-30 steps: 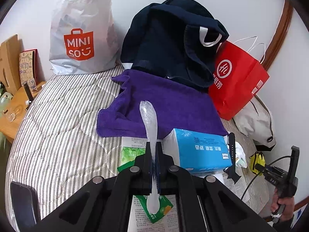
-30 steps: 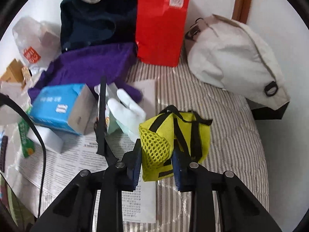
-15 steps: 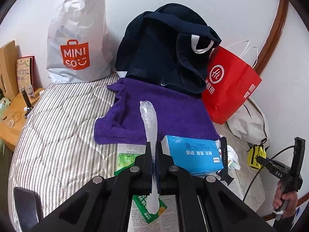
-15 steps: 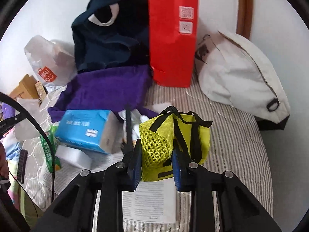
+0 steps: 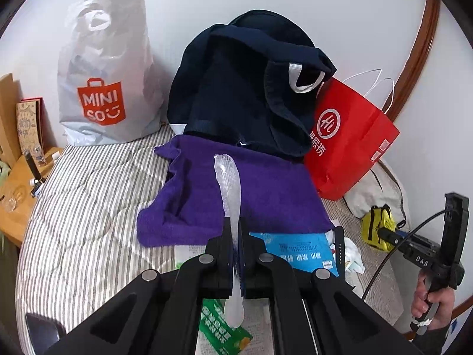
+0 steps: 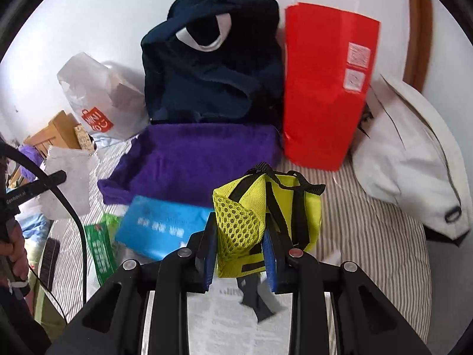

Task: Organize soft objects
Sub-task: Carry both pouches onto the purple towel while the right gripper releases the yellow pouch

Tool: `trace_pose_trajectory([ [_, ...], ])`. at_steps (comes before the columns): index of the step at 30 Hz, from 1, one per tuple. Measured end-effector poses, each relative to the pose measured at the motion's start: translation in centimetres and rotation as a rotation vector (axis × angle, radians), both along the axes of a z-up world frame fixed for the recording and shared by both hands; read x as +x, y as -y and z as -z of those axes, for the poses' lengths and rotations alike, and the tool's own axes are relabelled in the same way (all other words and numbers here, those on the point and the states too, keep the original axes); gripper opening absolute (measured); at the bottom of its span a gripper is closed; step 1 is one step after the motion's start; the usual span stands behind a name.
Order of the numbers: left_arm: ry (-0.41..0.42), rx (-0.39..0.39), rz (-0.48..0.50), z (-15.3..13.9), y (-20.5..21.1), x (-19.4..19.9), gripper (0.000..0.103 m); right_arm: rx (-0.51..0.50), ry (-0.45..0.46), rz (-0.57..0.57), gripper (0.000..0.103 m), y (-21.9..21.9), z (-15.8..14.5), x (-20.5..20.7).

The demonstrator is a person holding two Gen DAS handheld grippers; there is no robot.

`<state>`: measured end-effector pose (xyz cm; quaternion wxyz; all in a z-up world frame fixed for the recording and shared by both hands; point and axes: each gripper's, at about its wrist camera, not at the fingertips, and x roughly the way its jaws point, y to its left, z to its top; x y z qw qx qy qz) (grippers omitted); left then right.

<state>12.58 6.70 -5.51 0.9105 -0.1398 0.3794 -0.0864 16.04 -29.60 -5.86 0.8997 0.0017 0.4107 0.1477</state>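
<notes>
My left gripper [image 5: 235, 224] is shut on a thin strip of clear plastic wrap [image 5: 229, 183] that sticks up over the purple towel [image 5: 260, 195]. My right gripper [image 6: 239, 230] is shut on a yellow mesh pouch [image 6: 283, 201] with black straps, held above the striped bed. In the left wrist view the same pouch [image 5: 377, 224] shows at the far right, with a person's hand [image 5: 428, 304] on the gripper handle. A navy garment [image 5: 242, 88] is heaped behind the towel. A blue tissue pack [image 5: 298, 251] lies in front of it.
A red paper bag [image 5: 348, 139] and a grey Miniso bag [image 5: 103, 74] lean on the wall. A white cloth bag [image 6: 414, 153] lies right. A green packet [image 5: 221, 325] and newspaper [image 6: 224, 319] lie near me. A phone [image 5: 41, 331] and wooden nightstand [image 5: 17, 183] are left.
Both grippers have risen and pulled back from the bed. The right one carried the yellow pouch up and swung left, so the towel and navy garment now sit centred.
</notes>
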Motion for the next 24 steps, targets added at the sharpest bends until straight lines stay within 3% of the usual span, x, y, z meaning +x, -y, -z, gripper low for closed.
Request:
trace_pose_trajectory([
  [11,-0.027,-0.014,0.019,0.9,0.6,4.9,0.003,-0.002,-0.005,-0.035,0.028,-3.1,0.1,5.5],
  [24,-0.080,-0.023,0.080,1.7,2.0,11.4,0.003,-0.051,-0.053,-0.031,0.028,-6.1,2.8,12.5],
])
